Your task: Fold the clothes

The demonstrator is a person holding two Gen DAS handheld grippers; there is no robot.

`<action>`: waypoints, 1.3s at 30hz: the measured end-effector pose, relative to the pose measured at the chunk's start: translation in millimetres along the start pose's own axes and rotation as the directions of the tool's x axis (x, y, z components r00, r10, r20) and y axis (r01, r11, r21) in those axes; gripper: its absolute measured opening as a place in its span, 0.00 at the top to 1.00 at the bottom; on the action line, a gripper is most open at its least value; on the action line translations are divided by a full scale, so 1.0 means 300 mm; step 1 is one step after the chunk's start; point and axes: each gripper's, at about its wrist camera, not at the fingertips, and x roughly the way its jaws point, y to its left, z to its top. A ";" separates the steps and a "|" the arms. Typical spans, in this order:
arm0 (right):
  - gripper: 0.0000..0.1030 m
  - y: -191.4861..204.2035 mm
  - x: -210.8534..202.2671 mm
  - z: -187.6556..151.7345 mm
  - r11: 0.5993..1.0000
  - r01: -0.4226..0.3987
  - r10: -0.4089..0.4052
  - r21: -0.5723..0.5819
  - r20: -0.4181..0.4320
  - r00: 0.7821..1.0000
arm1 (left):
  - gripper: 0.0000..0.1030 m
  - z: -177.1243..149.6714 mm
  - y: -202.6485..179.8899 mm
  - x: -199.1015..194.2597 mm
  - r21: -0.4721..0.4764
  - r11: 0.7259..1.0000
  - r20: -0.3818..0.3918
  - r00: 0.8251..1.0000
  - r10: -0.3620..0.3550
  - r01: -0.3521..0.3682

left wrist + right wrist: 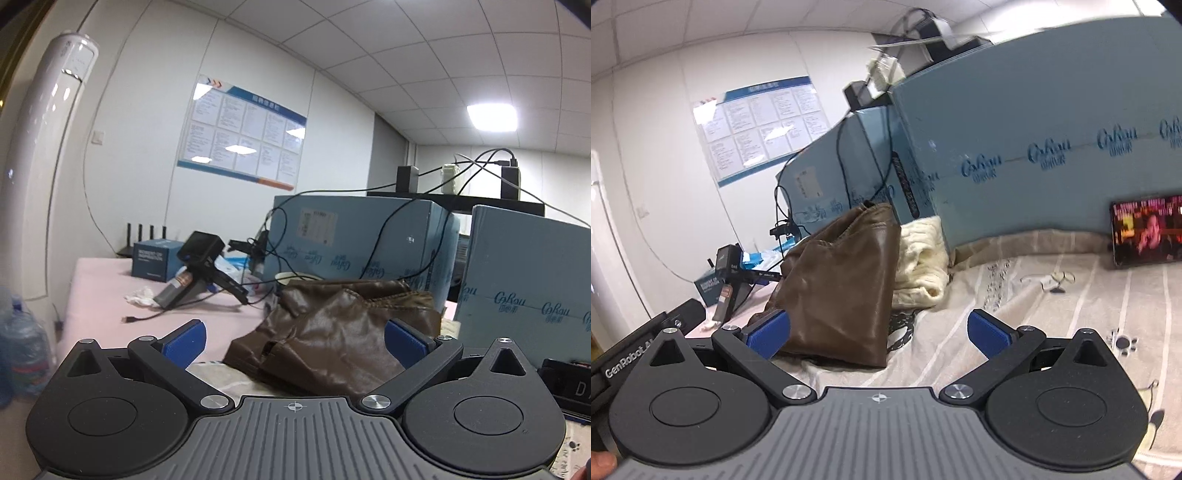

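A brown leather garment (332,328) lies bunched in a heap on the patterned cloth-covered surface (1052,314). In the right wrist view the brown garment (842,280) stands up in a folded mound, with a cream knitted garment (923,258) behind it. My left gripper (295,339) is open, its blue pads (186,343) on either side of the garment's near edge, holding nothing. My right gripper (879,332) is open just in front of the brown garment's lower right corner, holding nothing.
Blue foam boards (1015,129) stand behind the clothes. A phone (1145,229) with a lit screen leans against them. A small camera on a stand (199,258), a blue box (155,258), cables and a paper cup (295,278) sit on the pink table part.
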 end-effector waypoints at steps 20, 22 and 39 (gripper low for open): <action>0.00 0.040 -0.021 -0.060 0.979 0.094 -0.063 -0.179 0.170 0.983 | 0.00 -0.059 -0.024 -0.014 0.021 0.996 0.098 0.991 0.086 -0.089; 0.00 0.031 -0.017 -0.065 0.979 0.102 -0.070 -0.176 0.179 0.981 | 0.00 -0.070 -0.026 -0.017 0.021 0.995 0.107 0.990 0.094 -0.097; 0.00 0.016 -0.007 -0.071 0.979 0.103 -0.067 -0.176 0.199 0.978 | 0.00 -0.083 -0.059 -0.048 0.064 0.990 0.161 0.980 0.118 -0.129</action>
